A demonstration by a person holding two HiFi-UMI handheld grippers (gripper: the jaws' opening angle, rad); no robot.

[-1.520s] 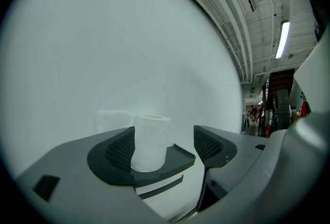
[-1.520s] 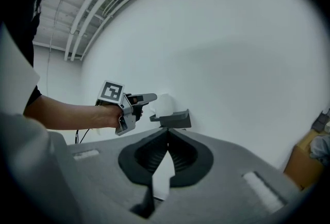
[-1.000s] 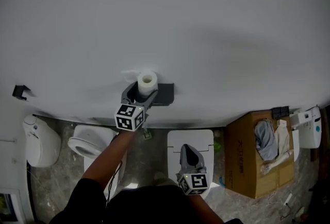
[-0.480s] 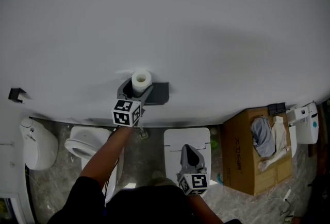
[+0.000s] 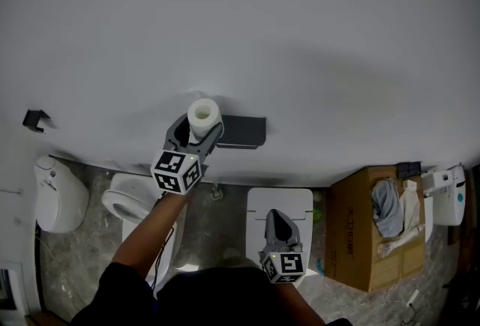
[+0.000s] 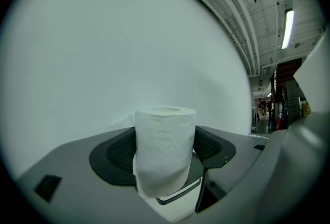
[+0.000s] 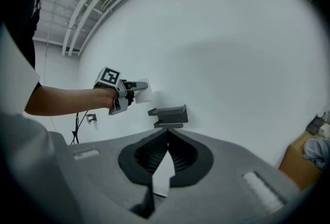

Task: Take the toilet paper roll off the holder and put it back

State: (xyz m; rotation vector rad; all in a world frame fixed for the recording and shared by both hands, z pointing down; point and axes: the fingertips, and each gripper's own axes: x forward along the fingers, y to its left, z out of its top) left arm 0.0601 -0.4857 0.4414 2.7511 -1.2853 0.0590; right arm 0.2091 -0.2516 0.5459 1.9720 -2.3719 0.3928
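A white toilet paper roll point(image 5: 203, 116) stands upright between the jaws of my left gripper point(image 5: 196, 127), held against the white wall just left of the dark grey holder point(image 5: 241, 131). In the left gripper view the roll point(image 6: 165, 148) fills the gap between both dark pads, which press on it; these jaws have just been closing on it. From the right gripper view the left gripper point(image 7: 139, 85) holds the roll point(image 7: 145, 95) up and to the left of the holder point(image 7: 169, 113). My right gripper point(image 5: 276, 221) hangs low near my body, shut and empty point(image 7: 167, 135).
Below the wall stand a white toilet point(image 5: 135, 204), a white bin point(image 5: 56, 201) at the left and a white lid point(image 5: 279, 201). A cardboard box point(image 5: 371, 227) with cloths sits at the right beside a white device point(image 5: 448, 193). A small black hook point(image 5: 34, 120) is on the wall.
My left gripper has risen and drawn away to the left with the roll, which now stands apart from the holder. The right gripper has barely shifted.
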